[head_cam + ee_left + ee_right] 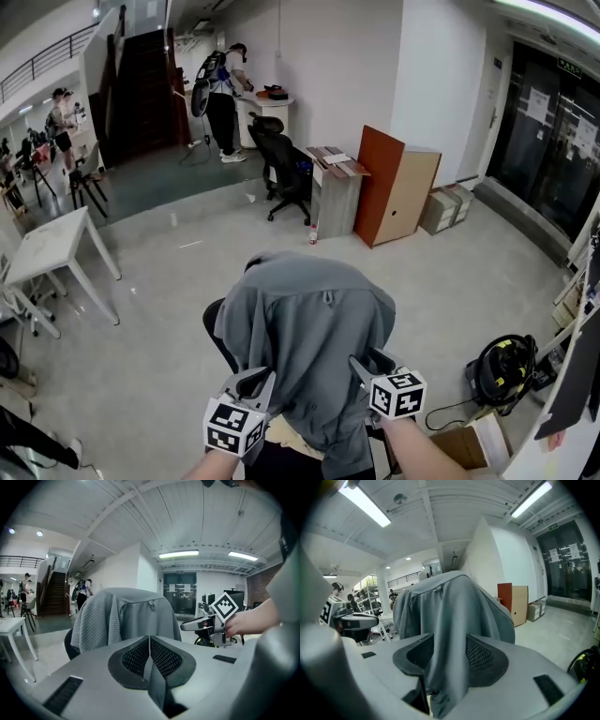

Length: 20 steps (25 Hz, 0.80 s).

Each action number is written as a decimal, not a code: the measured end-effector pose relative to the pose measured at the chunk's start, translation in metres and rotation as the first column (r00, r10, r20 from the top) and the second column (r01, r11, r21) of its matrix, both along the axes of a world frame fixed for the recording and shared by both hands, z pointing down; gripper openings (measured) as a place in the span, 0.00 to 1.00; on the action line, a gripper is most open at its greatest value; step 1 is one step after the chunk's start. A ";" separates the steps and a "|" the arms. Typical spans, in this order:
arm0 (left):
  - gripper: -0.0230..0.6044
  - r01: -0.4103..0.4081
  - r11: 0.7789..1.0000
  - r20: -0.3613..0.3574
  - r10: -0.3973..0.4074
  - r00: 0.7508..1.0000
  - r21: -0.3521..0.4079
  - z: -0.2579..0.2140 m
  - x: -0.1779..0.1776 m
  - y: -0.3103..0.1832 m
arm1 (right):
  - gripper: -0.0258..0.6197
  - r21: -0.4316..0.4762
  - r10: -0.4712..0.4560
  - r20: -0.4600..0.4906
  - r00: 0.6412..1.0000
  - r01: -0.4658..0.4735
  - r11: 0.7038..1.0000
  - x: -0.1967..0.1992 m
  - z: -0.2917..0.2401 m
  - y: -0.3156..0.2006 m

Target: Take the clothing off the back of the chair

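A grey hooded garment [309, 347] hangs over the back of a black chair [217, 330] just in front of me and covers most of it. My left gripper [255, 382] is at the garment's lower left edge; in the left gripper view its jaws [150, 641] meet with nothing between them, and the garment [131, 616] lies a little beyond. My right gripper [361, 368] is at the garment's lower right. In the right gripper view its jaws [450, 649] stand apart, and a hanging fold of the garment [454, 606] falls between them.
A white table [56, 246] stands at the left. Behind the chair are a black office chair [281, 164], a small desk [333, 187] and a brown cabinet [394, 197]. A black-and-yellow machine [506, 366] and a cardboard box [469, 445] sit at the right. A person [223, 94] stands far back.
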State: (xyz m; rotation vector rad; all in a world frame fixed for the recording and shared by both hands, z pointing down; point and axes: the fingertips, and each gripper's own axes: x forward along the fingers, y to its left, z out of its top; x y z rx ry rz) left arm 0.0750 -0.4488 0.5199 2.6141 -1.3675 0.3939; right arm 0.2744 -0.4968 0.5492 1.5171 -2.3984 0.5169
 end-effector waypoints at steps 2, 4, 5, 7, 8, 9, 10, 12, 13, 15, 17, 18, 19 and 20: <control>0.05 0.032 0.999 0.001 -0.032 0.999 0.002 -0.004 -0.005 -0.003 | 0.40 -0.021 0.001 -0.004 1.000 -0.001 1.000 0.003 0.006 -0.016; 0.05 0.064 0.998 -0.008 -0.064 0.998 0.003 -0.008 -0.013 -0.005 | 0.42 -0.043 0.003 -0.013 1.000 -0.004 0.999 0.003 0.012 -0.030; 0.05 0.077 0.997 -0.014 -0.077 0.997 0.000 -0.009 -0.016 -0.005 | 0.43 -0.055 0.004 -0.016 1.000 -0.005 0.998 0.002 0.016 -0.036; 0.05 0.095 0.995 -0.024 -0.095 0.995 -0.007 -0.008 -0.021 -0.004 | 0.43 -0.074 0.006 -0.019 1.000 -0.008 0.997 0.001 0.022 -0.046; 0.05 0.100 0.995 -0.026 -0.100 0.995 -0.009 -0.008 -0.024 -0.003 | 0.43 -0.080 0.008 -0.019 1.000 -0.010 0.997 0.000 0.024 -0.050; 0.05 0.103 0.995 -0.026 -0.104 0.994 -0.011 -0.007 -0.027 -0.002 | 0.43 -0.086 0.011 -0.019 1.000 -0.013 0.996 -0.002 0.026 -0.053; 0.05 0.107 0.994 -0.026 -0.107 0.994 -0.013 -0.007 -0.031 0.000 | 0.43 -0.090 0.016 -0.017 1.000 -0.017 0.996 -0.005 0.028 -0.056; 0.05 0.111 0.994 -0.024 -0.112 0.993 -0.018 -0.008 -0.040 0.004 | 0.43 -0.091 0.026 -0.015 1.000 -0.028 0.996 -0.010 0.028 -0.061; 0.05 0.111 0.994 -0.022 -0.112 0.993 -0.019 -0.008 -0.043 0.007 | 0.43 -0.088 0.031 -0.014 0.999 -0.032 0.996 -0.012 0.028 -0.064; 0.05 0.110 0.994 -0.016 -0.110 0.994 -0.020 -0.007 -0.049 0.012 | 0.38 -0.084 0.036 -0.010 0.999 -0.037 0.996 -0.016 0.027 -0.066; 0.05 0.109 0.994 -0.012 -0.110 0.994 -0.021 -0.005 -0.054 0.015 | 0.25 -0.076 0.032 -0.007 0.999 -0.032 0.997 -0.022 0.026 -0.067; 0.05 0.109 0.994 -0.011 -0.109 0.994 -0.023 -0.003 -0.056 0.016 | 0.17 -0.068 0.024 -0.009 1.000 -0.025 0.997 -0.026 0.025 -0.066; 0.05 0.107 0.994 -0.011 -0.107 0.994 -0.025 -0.002 -0.057 0.018 | 0.10 -0.059 0.014 -0.012 1.000 -0.014 0.998 -0.030 0.024 -0.064; 0.05 0.103 0.994 -0.011 -0.103 0.995 -0.028 -0.001 -0.057 0.019 | 0.08 -0.050 0.001 -0.013 1.000 -0.002 0.999 -0.033 0.022 -0.060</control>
